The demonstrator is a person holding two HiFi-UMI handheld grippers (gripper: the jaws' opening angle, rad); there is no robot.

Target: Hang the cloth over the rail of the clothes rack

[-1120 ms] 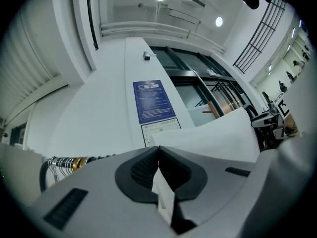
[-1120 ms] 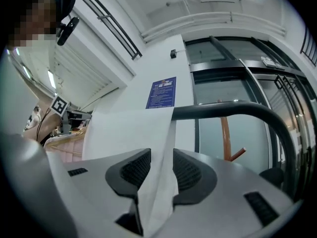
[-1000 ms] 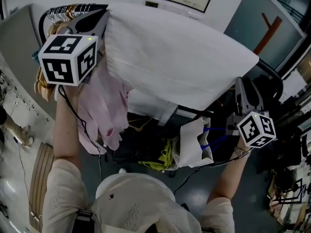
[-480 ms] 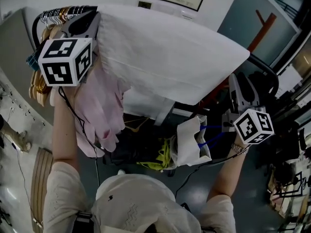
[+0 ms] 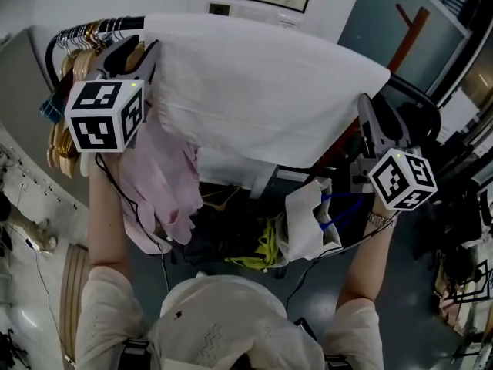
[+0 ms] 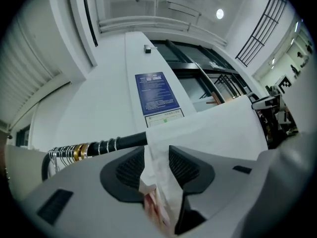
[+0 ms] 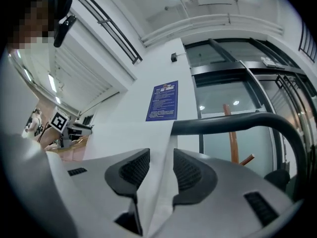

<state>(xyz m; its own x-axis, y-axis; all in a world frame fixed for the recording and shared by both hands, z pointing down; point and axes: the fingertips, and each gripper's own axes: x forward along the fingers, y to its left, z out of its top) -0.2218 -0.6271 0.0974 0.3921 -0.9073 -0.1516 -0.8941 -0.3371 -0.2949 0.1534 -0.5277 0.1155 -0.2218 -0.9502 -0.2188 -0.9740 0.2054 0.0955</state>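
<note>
Both grippers just let go. The left gripper (image 6: 156, 152) has gone from clamped to jaws apart, and the right gripper (image 7: 161, 155), already wide, has opened a bit further. The large white fabric cloth (image 5: 262, 99) still runs between both sets of pads, but neither set presses on it: a gap shows on each side of the fold in the right gripper view. In the left gripper view the bunched edge probably just leans on one pad, though the fisheye makes that hard to confirm. The cloth lies where it did a second ago, draped over the black tubular rail of the clothes rack (image 6: 124, 141). It spans from just beside the silver and gold hanger hooks (image 5: 85, 33) at the rail's left end to the bend at its right end. So the cloth's weight now looks to be on the rail, not the jaws. The hang is judged essentially done; what is left is backing both grippers off without dragging the edges along. Hidden: the rail itself under the cloth, and how far the cloth hangs down on the far side. Its near hem at the left end is partly lost against the pale pink hanging garment (image 5: 158, 183), and the rack's base lies under clutter below.
</note>
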